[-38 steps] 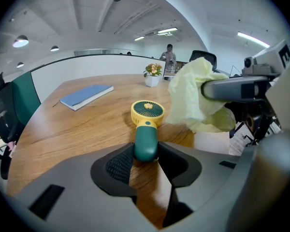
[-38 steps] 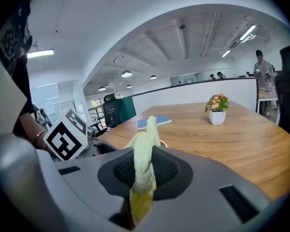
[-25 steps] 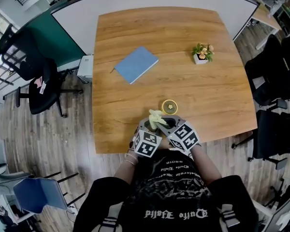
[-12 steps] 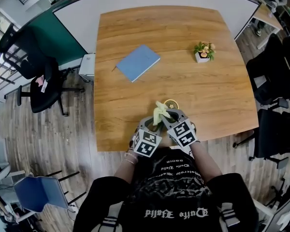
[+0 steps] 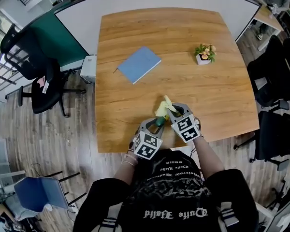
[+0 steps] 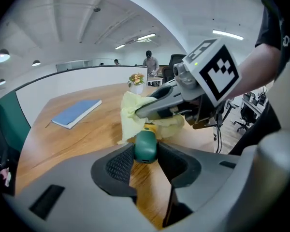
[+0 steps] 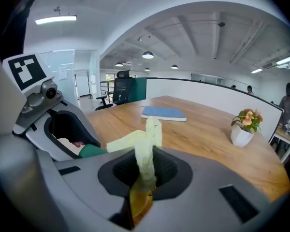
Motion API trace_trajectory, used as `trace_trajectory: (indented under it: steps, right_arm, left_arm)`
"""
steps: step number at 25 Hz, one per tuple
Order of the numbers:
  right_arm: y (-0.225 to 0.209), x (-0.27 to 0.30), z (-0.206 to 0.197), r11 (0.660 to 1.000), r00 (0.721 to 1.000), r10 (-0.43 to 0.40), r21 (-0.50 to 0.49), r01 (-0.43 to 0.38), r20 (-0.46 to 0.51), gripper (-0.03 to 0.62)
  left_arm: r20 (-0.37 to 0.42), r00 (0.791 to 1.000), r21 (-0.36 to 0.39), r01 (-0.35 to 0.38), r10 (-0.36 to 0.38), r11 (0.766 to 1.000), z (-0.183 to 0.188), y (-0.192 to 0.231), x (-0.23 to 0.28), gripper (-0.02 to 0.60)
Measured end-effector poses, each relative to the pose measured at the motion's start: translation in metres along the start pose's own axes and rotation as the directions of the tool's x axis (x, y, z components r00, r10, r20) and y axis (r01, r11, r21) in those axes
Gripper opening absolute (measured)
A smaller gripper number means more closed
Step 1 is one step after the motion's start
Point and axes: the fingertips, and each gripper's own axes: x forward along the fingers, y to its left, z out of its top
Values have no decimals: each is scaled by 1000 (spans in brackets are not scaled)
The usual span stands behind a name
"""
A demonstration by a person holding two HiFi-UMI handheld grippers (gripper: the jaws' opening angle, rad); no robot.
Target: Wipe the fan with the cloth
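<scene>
Fan (image 6: 146, 146), a small handheld one with a green handle and a yellow head, sits at the lower middle of the head view, near the bottom edge of the wooden table (image 5: 208, 81). The left gripper (image 6: 147, 161) pinches the green handle between its two ribbed pads, one pad on each side. The handle points toward the camera in the left gripper view.

The right gripper (image 7: 145, 173) is closed on a pale yellow cloth (image 7: 147, 144). A strip of it rises from between the jaws and folds over toward the left of that view. Low in the same gap shows the fan's yellow head, under the cloth; whether the pads press on it too I cannot tell. In the left gripper view the right gripper's jaws come in from the right and hold the cloth against the fan's head.

A blue notebook (image 5: 139, 64) lies toward the table's upper left, well apart from the fan. A small potted plant (image 5: 204, 52) stands at the upper right.
</scene>
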Motion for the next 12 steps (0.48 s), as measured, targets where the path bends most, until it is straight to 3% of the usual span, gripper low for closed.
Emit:
trace_trajectory:
  steps: [5,12]
  right_arm:
    - [-22,12,2,998,998,-61,-2,61,-24,52]
    - [-45,16,-11,986,995,-87,137,93,-46,52]
  left_arm:
    - [1,1000,7,7,-7,1000,2,3,0,176]
    - [-3,1000,-27,0,0,1000,-2,3,-2,176]
